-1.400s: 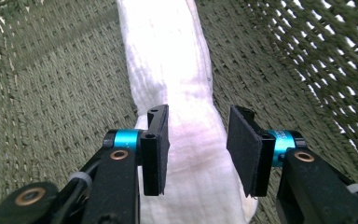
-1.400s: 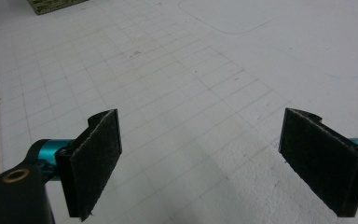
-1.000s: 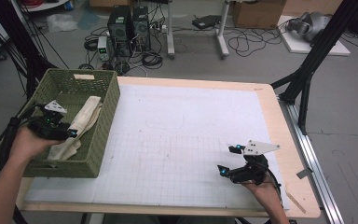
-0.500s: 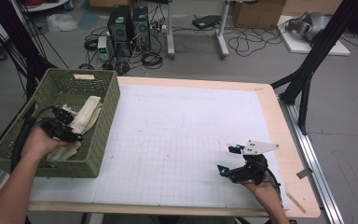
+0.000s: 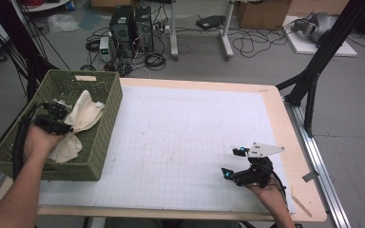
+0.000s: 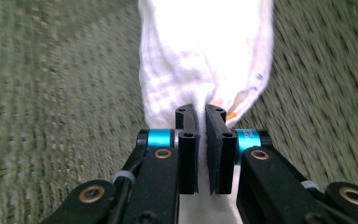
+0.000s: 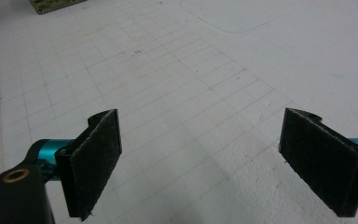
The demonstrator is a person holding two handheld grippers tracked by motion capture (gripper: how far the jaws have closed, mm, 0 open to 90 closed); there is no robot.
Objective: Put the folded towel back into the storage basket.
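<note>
White cloth (image 5: 83, 116) lies in the green basket (image 5: 105, 121) at frame left, long axis running up-frame. Your left tongs (image 6: 201, 122) have just closed, pinching its near fold. Your right tongs (image 7: 223, 161) rest spread on the tabletop (image 5: 180, 142), lower right, well apart.

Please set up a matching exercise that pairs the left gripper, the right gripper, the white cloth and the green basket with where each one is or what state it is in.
Column one:
1. left gripper
2. right gripper
3. white cloth
4. green basket

Column two:
A. standing at the table's left edge
B. jaws wide apart above the bare gridded table
C. lying inside the basket, pinched at one fold
D. jaws just closed, shut on the cloth

Pairs: 1-D, 2-B, 3-C, 4-A
</note>
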